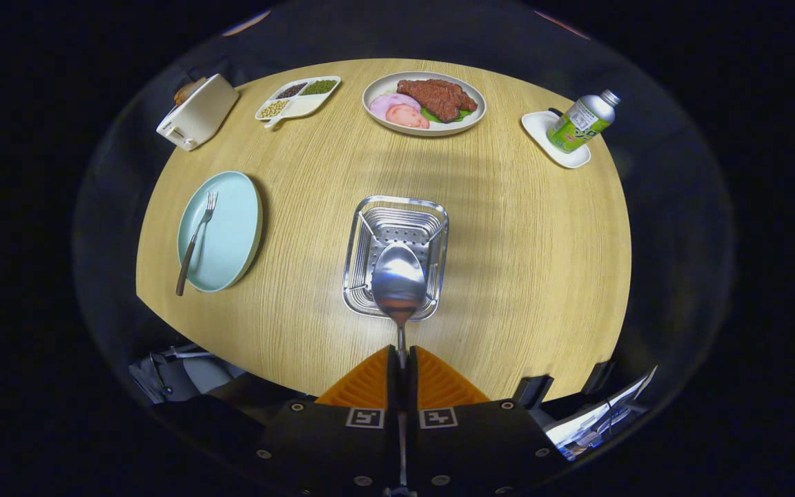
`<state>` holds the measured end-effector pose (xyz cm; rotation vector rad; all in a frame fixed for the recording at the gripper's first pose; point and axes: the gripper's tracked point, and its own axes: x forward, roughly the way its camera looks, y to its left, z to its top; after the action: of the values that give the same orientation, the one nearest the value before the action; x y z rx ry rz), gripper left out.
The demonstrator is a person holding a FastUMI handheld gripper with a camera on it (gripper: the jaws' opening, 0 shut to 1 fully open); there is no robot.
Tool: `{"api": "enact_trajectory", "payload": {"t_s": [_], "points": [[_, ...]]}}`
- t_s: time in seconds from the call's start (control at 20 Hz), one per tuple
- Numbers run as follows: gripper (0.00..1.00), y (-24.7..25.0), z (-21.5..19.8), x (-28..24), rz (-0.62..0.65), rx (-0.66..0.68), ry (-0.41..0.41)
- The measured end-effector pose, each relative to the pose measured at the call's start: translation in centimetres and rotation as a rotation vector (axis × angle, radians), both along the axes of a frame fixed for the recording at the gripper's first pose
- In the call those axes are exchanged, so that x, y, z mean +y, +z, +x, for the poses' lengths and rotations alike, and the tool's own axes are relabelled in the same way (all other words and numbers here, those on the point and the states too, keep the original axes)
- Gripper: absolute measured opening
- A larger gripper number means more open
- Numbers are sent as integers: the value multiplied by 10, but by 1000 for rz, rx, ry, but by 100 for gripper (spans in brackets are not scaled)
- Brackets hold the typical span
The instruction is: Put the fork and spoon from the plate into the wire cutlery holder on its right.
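Both fingers of the gripper [401, 359] are pressed together on the thin handle of the spoon [397, 281], which sticks straight out ahead of them with its bowl facing up. The bowl hangs over the near half of the wire cutlery holder [432, 235] — a shiny square basket with a perforated floor, standing on the wooden table [522, 262] just beyond the fingertips. Whether the spoon touches the holder's near rim cannot be told.

Left of the holder and well apart from it lies the pale blue plate [228, 235]. The fork [196, 241] rests on it, tines pointing away from the gripper, its brown handle reaching over the plate's near rim onto the table.

Farther back, along the far edge of the table, four more things stand in a row. At the far left is a cream toaster [197, 112] with bread in its slot. Beside it is a white divided dish [297, 98] holding beans and grains in separate compartments. Beyond the holder sits a white platter [424, 103] with dark red meat, pink slices and a green leaf. At the far right a small white tray [542, 134] carries a green-labelled metal bottle [582, 121] — tilted toward the right in this view.
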<state>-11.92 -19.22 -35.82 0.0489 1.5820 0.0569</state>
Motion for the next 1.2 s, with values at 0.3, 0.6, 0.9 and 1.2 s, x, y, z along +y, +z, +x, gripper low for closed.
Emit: {"api": "enact_trajectory", "payload": {"t_s": [0.3, 0.6, 0.9, 1.2], "points": [[6, -8, 15, -3, 40, 4, -33], [14, 15, 66, 0, 99, -199, -117], [40, 71, 128, 7, 72, -614, -161], [78, 150, 162, 35, 36, -1000, -242]]}}
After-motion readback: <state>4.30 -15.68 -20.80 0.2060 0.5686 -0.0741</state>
